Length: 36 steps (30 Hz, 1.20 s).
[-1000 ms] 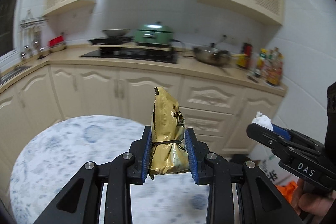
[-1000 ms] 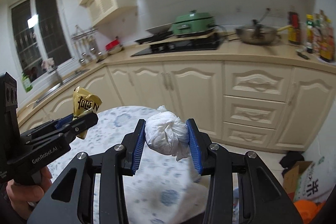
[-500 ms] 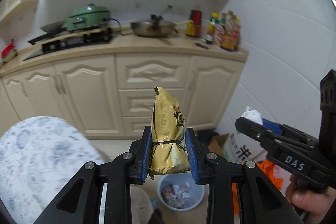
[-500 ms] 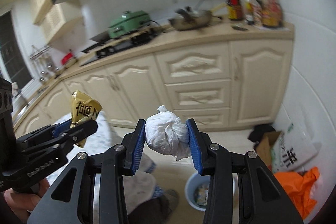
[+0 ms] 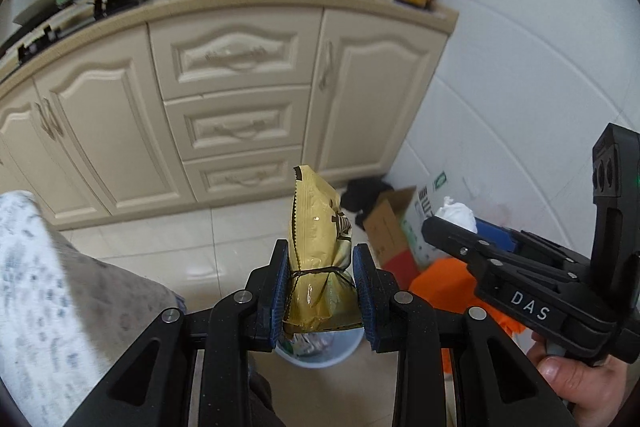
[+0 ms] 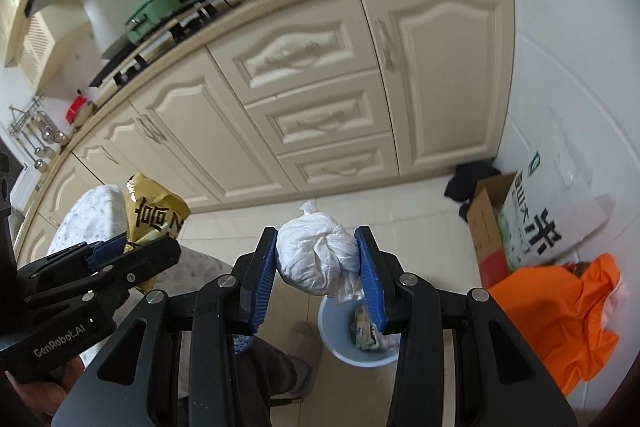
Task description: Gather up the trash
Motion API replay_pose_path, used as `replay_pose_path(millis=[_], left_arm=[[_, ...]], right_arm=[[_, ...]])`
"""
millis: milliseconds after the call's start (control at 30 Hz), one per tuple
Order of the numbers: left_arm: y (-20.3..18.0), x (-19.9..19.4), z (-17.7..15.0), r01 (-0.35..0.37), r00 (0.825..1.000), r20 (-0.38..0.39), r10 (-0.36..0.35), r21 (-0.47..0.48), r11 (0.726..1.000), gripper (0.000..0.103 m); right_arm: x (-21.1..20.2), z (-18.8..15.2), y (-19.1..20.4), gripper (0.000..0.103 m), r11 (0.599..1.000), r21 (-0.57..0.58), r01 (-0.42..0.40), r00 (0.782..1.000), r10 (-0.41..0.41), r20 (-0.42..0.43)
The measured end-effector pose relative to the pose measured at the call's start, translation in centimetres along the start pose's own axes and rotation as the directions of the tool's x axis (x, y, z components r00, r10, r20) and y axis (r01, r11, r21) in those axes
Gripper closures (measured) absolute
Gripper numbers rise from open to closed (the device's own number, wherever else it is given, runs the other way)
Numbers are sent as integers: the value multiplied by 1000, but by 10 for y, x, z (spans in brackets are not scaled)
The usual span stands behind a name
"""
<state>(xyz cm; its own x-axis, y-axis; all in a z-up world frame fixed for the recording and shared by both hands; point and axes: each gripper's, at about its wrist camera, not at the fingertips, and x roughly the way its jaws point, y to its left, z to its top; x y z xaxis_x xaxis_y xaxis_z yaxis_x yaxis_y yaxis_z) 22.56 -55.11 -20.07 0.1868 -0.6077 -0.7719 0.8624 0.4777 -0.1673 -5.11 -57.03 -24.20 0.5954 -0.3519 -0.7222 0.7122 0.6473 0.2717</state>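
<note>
My left gripper (image 5: 320, 291) is shut on a gold snack wrapper (image 5: 318, 251) that stands upright between its blue pads. My right gripper (image 6: 320, 275) is shut on a crumpled white tissue ball (image 6: 316, 255). Both are held in the air above a pale blue trash bin (image 6: 340, 343) on the tiled floor, which holds some wrappers. In the left wrist view the bin (image 5: 320, 351) shows just below the wrapper, and the right gripper (image 5: 448, 227) with its tissue (image 5: 456, 213) is at the right. In the right wrist view the left gripper (image 6: 140, 251) with the wrapper (image 6: 154, 219) is at the left.
Cream kitchen cabinets (image 5: 240, 99) run behind, with a pan and bottles on the counter. A cardboard box (image 6: 488, 227), a white printed bag (image 6: 548, 219) and an orange bag (image 6: 556, 311) sit by the right wall. The speckled round table (image 5: 52, 291) is at the left. A person's leg and shoe (image 6: 296, 355) stand beside the bin.
Both grippers have swung right, away from the table, and tipped downward. The floor and trash bin have come into view beneath them. Each still holds its item.
</note>
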Motion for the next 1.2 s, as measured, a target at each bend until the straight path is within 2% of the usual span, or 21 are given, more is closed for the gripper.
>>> replay_pose_path(millis=[200,267,333,367,400,433,500,600,733,967,1200], left_arm=[[-3,45,18,25,997,-76,-25,4,1000,74],[-3,58,25,3,995,-101,-1,14,1000,63],[-6,68,29,-33,994,-105,35,23,999,31],[-7,69,30,-50,994,-100,54,34,998,24],[-8,71,32,-63,994,-91,66,40,997,16],[-11,73,35,-75,994,-80,78,45,996,12],[-14,73,36,-98,992,-68,102,54,994,8],[-17,69,38,-135,989,-50,138,56,989,4],[-19,51,24,-157,987,-14,158,48,986,1],[-11,4,2,-169,984,53,168,21,985,1],[11,-74,-21,-177,973,142,179,-25,984,1]], right_arm=[[26,-3,-16,61,999,36,10,999,-8,-52],[32,-4,-21,59,999,50,12,998,-9,-67],[37,-5,-25,55,997,69,20,997,-14,-79],[39,-6,-27,53,997,80,20,996,-13,-86],[40,-6,-29,46,996,89,21,996,-13,-89],[41,-7,-30,35,995,97,21,996,-12,-90],[42,-9,-33,20,993,112,24,996,-13,-91],[43,-11,-35,0,991,129,42,995,-30,-90],[42,-11,-34,0,988,138,73,993,-60,-99],[25,-7,-17,0,990,124,66,996,-57,-69],[-5,5,18,0,996,84,39,999,-38,-6]])
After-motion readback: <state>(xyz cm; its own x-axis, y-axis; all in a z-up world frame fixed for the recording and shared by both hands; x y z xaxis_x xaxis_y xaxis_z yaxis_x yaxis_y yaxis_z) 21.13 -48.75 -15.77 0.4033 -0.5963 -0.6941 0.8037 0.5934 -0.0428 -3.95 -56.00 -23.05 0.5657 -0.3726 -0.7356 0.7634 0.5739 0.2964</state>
